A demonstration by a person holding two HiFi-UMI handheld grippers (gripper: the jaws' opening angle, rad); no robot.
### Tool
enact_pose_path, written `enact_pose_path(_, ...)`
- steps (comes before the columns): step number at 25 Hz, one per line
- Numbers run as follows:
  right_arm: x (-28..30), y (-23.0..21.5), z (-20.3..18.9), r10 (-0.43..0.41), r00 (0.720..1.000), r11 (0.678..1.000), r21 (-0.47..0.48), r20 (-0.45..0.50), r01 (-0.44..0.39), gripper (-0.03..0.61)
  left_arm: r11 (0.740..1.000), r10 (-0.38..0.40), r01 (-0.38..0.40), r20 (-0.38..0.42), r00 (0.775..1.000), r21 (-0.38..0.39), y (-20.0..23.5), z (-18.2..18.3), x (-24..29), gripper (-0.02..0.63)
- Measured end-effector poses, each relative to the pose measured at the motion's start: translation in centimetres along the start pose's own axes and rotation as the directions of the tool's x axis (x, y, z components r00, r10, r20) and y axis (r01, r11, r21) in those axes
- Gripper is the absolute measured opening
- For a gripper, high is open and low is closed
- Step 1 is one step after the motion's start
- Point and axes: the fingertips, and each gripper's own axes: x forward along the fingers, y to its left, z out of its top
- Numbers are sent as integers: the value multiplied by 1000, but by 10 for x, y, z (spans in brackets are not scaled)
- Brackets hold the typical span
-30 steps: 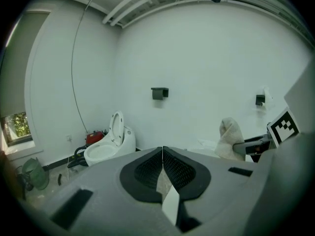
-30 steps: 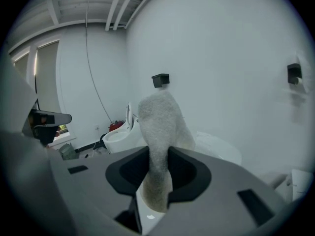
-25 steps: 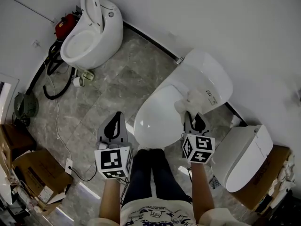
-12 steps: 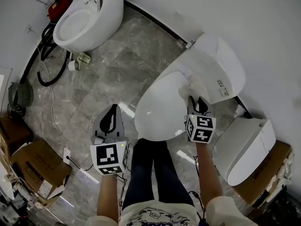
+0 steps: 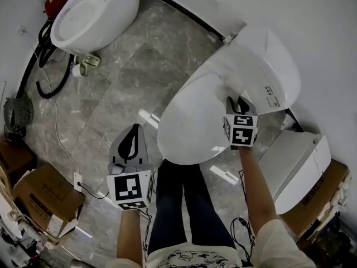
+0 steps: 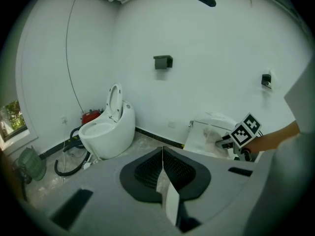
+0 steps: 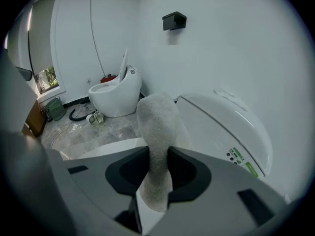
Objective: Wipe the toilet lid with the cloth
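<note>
The white toilet with its lid closed stands in front of me. My right gripper is shut on a pale cloth that rests at the lid's rear, where it meets the tank part. In the right gripper view the cloth stands up between the jaws of the right gripper, above the lid. My left gripper hangs shut over the floor, left of the bowl, holding nothing. The left gripper has its jaws pressed together, and the cloth shows far right.
A second toilet with raised seat stands far left, a black hose beside it. A third toilet sits close on the right. Cardboard boxes lie at the lower left. The person's legs are below the bowl.
The right arm has stretched forward with the cloth, which stays near the lid's rear. The head view has shifted toward the toilet. The left gripper has hardly moved.
</note>
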Motion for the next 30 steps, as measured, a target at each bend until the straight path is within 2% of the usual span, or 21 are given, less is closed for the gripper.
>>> enact_pose_path(10,76,3,-13,32,984,983,-171,-178,-62,101,999,-21,20,-14,1000,-25,-1,-16,14,11)
enact_pose_path(17,108,4,-23,42,962,973,-207,-271,-101,101,999,-13,12,-32,999,-50,-3,-31,18,11)
enact_pose_path(22,119,6,-24,36,956,966,-233,-290,-107,100,998,-16,14,-32,999,-61,-7,-38,20,11)
enact_pose_path(30,129,9,-31,76,930,973,-179,-359,-149,95,997,-9,6,-36,999,-82,-6,-49,15,11)
